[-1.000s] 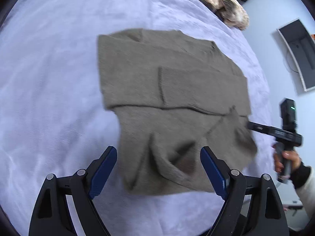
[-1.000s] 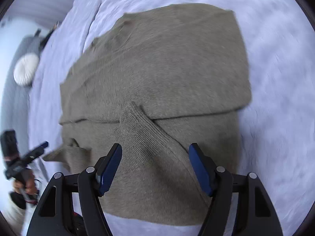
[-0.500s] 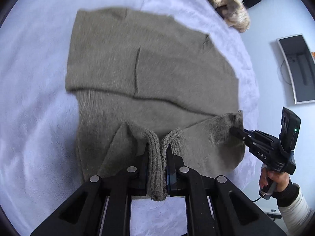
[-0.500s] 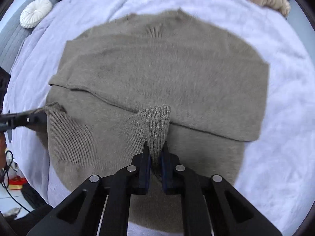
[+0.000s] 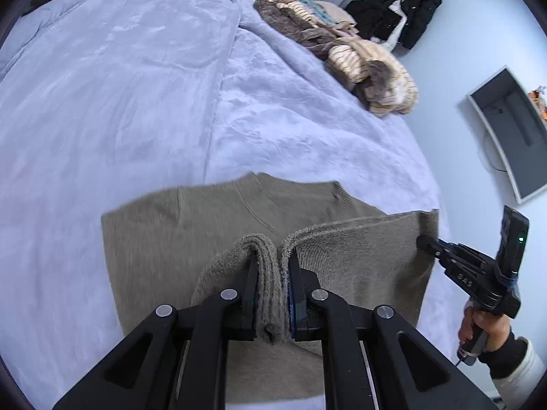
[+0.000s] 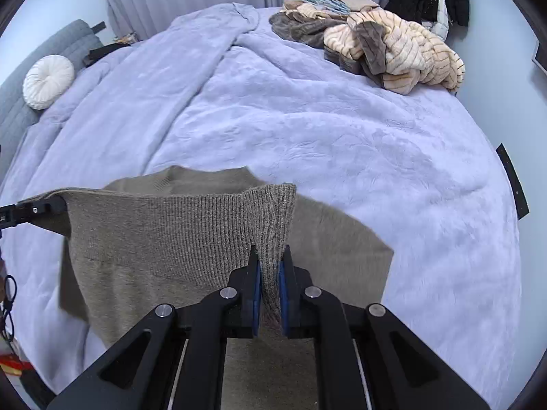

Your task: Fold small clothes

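A grey-brown knit sweater (image 5: 191, 225) lies on the lilac bed cover, sleeves folded in. My left gripper (image 5: 271, 273) is shut on the sweater's ribbed bottom hem at one corner. My right gripper (image 6: 270, 273) is shut on the hem (image 6: 270, 212) at the other corner. Both hold the hem lifted above the bed, stretched between them. The right gripper also shows in the left wrist view (image 5: 424, 241), and the left gripper's tip shows in the right wrist view (image 6: 51, 205). The lower body of the sweater (image 6: 342, 239) hangs below the raised hem.
The lilac bed cover (image 6: 342, 136) spreads ahead. A pile of striped and brown clothes (image 6: 383, 44) lies at the far right corner of the bed. A round white cushion (image 6: 48, 80) sits on a grey sofa at left. Dark clothes (image 5: 407, 10) hang on the wall.
Both grippers closed on the sweater's bottom hem, then lifted it up and carried it forward over the sweater body. The views tilted up toward the far side of the bed.
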`<state>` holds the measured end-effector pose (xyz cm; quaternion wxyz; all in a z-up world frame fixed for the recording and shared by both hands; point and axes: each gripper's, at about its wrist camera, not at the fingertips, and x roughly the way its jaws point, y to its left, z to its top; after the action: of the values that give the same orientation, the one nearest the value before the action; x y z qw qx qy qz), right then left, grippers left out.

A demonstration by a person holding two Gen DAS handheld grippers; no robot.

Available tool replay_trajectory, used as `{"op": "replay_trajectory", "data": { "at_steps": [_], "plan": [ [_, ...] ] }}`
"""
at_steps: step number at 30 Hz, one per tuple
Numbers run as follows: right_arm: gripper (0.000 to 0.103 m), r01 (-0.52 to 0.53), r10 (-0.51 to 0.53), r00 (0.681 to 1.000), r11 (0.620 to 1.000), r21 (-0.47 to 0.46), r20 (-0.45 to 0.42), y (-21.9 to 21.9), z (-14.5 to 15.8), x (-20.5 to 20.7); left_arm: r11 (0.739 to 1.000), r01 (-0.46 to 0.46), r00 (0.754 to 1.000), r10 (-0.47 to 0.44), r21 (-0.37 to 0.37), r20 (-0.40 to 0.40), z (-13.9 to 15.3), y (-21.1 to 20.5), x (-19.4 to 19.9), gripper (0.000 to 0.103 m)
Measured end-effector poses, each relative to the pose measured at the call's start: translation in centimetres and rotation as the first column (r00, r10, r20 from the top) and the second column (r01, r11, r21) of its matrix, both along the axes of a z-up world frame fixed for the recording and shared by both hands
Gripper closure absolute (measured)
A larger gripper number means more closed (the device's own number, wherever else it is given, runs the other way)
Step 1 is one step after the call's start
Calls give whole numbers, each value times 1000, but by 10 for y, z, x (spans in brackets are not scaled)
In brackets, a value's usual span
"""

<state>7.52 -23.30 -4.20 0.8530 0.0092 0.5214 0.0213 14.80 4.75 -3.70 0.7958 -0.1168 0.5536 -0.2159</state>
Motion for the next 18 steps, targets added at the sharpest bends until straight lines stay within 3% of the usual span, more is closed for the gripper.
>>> {"op": "replay_trajectory", "data": {
  "at_steps": [2, 4, 5, 6, 8, 14, 18],
  "plan": [
    [93, 19, -19, 999, 1000, 2, -30, -9, -20, 20, 996, -31, 999, 30, 85, 16, -17, -7, 20, 90],
    [93, 55, -53, 995, 998, 31, -79, -17, -47, 40, 982, -65, 998, 63, 179, 17, -34, -10, 33, 71],
    [93, 75, -70, 993, 996, 45, -99, -20, -60, 48, 971, -94, 996, 92, 221, 17, -40, -8, 36, 44],
    [93, 96, -90, 989, 994, 51, -114, -23, -70, 52, 965, -123, 992, 118, 232, 36, -43, -2, 35, 29],
    [93, 126, -115, 985, 989, 76, -129, -29, -83, 55, 967, -133, 991, 126, 216, 43, -48, 8, 30, 29],
    [92, 147, -141, 981, 989, 34, -131, -36, -91, 59, 964, -53, 995, 74, 261, -69, -71, 31, -8, 29],
    [91, 195, -185, 972, 979, 53, -147, -44, -98, 62, 966, -16, 987, 56, 258, -148, -89, 47, -46, 29]
  ]
}}
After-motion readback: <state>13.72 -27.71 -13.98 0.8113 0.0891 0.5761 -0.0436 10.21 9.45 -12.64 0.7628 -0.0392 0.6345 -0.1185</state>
